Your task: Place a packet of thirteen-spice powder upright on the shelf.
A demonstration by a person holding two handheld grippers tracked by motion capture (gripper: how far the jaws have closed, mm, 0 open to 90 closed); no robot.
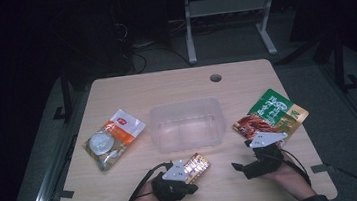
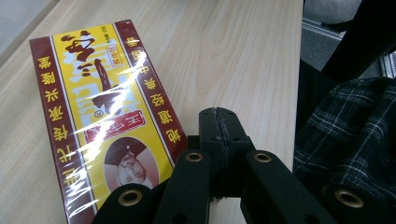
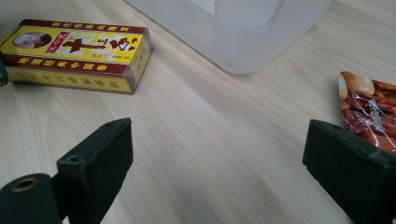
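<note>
**Two grippers low over the table, a yellow box beside the left one**

High view: a wooden table (image 1: 130, 90) carries a clear plastic tub (image 1: 185, 125) at its middle. To the tub's left lies an orange-and-white pouch (image 1: 119, 134) with a round white lid-like thing (image 1: 100, 143) on it. To the tub's right lies a green and brown snack packet (image 1: 270, 116). Near the front edge, the left gripper (image 1: 191, 179) sits in the person's hand, and the yellow and dark red box (image 1: 197, 166) lies just beside its tip, between it and the tub. The right gripper (image 1: 240, 160) is held at the front right, just in front of the snack packet, with its grey plate next to the packet's near edge.

Left gripper view: the two black jaws are pressed flat together with nothing between them. The box (image 2: 100, 116) lies flat on the table (image 2: 243, 60) to the left of the jaws, wrapped in shiny film, its near corner right at the gripper's arm; whether they touch I cannot tell. A plaid sleeve or garment (image 2: 355, 135) shows at the right, past the table's edge.

Right gripper view: the right gripper (image 3: 219, 158) has its jaws spread wide apart over bare table (image 3: 215, 140), grasping nothing. The box (image 3: 77, 53) lies at the upper left, well clear of the jaws. The tub (image 3: 247, 32) stands at the top, and a corner of the snack packet (image 3: 366, 107) lies just behind the right-hand jaw.
</note>
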